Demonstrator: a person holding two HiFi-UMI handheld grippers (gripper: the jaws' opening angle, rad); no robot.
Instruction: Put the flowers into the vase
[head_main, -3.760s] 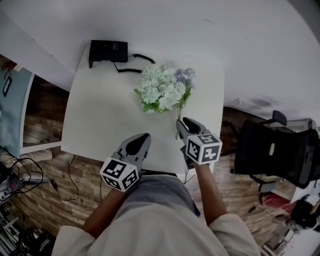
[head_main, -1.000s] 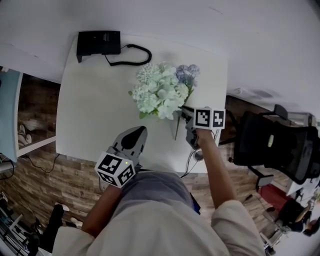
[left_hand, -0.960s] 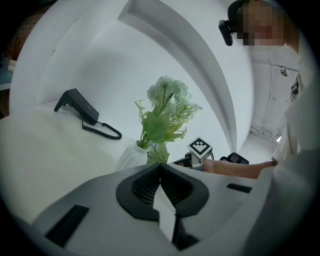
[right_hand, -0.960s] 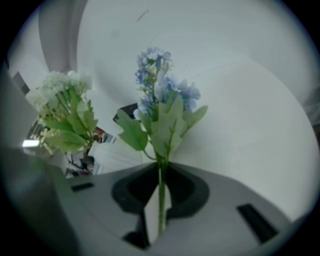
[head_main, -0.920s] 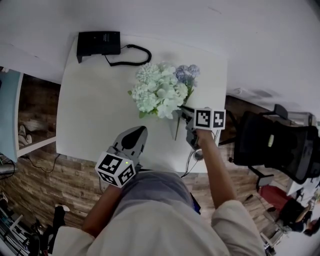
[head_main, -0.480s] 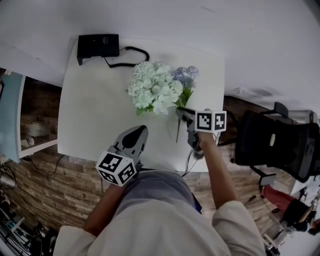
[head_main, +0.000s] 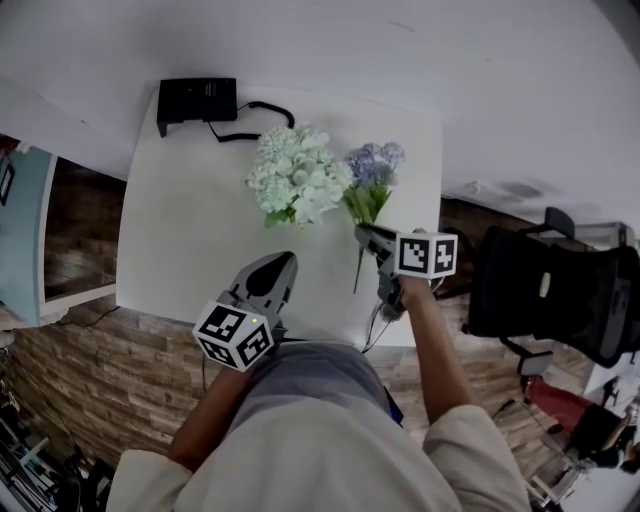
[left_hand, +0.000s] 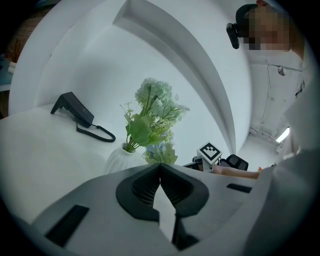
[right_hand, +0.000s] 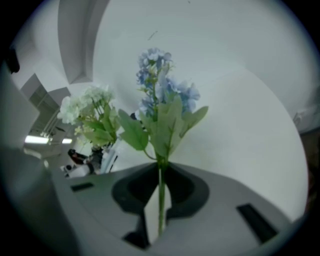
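Observation:
A white vase (left_hand: 121, 159) stands mid-table and holds a bunch of pale green-white flowers (head_main: 294, 180). My right gripper (head_main: 368, 237) is shut on the thin green stem of a blue-purple flower (head_main: 372, 165) (right_hand: 161, 95), which it holds upright just right of the bunch, lifted off the table. The stem's lower end hangs below the jaws (head_main: 357, 272). My left gripper (head_main: 276, 275) is shut with nothing in it, near the table's front edge, pointing at the vase. In the left gripper view the blue flower (left_hand: 159, 150) shows right of the vase.
A black telephone (head_main: 196, 99) with a coiled cord sits at the white table's (head_main: 180, 230) far left corner. A black office chair (head_main: 545, 296) stands on the floor to the right. A wall runs behind the table.
My right gripper has risen with the blue flower, and the flower now stands apart from the white bunch, to its right. The left gripper has stayed in place.

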